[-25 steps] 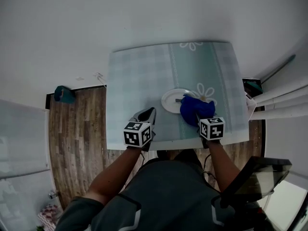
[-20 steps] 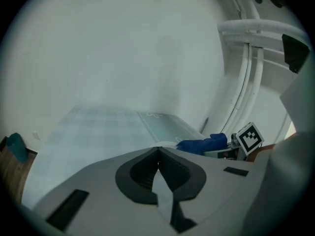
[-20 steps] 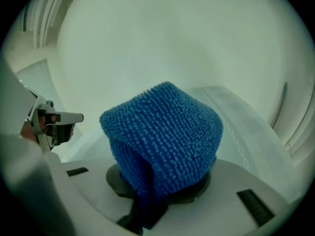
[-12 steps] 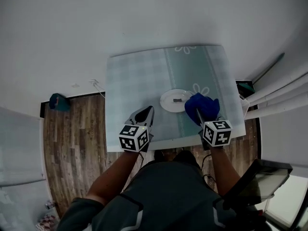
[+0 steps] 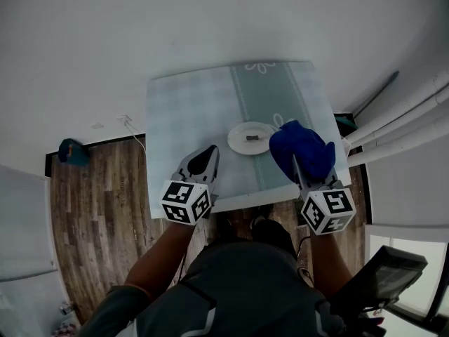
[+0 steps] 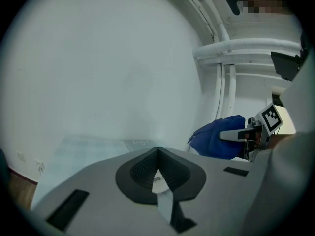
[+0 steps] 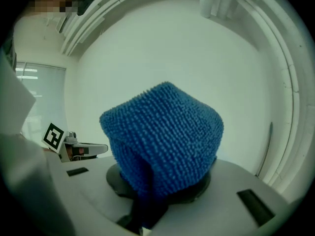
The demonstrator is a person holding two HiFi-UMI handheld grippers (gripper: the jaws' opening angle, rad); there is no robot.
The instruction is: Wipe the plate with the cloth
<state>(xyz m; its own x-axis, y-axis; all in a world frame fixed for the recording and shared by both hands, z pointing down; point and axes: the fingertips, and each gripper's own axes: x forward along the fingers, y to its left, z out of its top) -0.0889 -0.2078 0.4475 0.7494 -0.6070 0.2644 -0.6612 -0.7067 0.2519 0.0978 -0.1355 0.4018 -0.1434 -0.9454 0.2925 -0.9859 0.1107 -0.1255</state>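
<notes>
A white plate (image 5: 250,137) with a small dark bit on it lies on the pale checked tablecloth (image 5: 189,111). My right gripper (image 5: 297,166) is shut on a bunched blue cloth (image 5: 302,153), held in the air just right of the plate. That cloth (image 7: 165,132) fills the right gripper view and hides the jaw tips. My left gripper (image 5: 208,153) hangs over the table's near edge, left of the plate, shut with nothing in it. In the left gripper view its pads (image 6: 147,166) meet, and the blue cloth (image 6: 216,137) shows at the right.
White pipes (image 5: 393,128) run along the wall right of the table. A teal object (image 5: 69,151) lies on the wooden floor (image 5: 98,202) at the left. A dark angled panel (image 5: 382,272) stands near my right side.
Both grippers have risen off the table. The right one lifted the blue cloth up and back from the plate's edge, toward me. The left stayed shut.
</notes>
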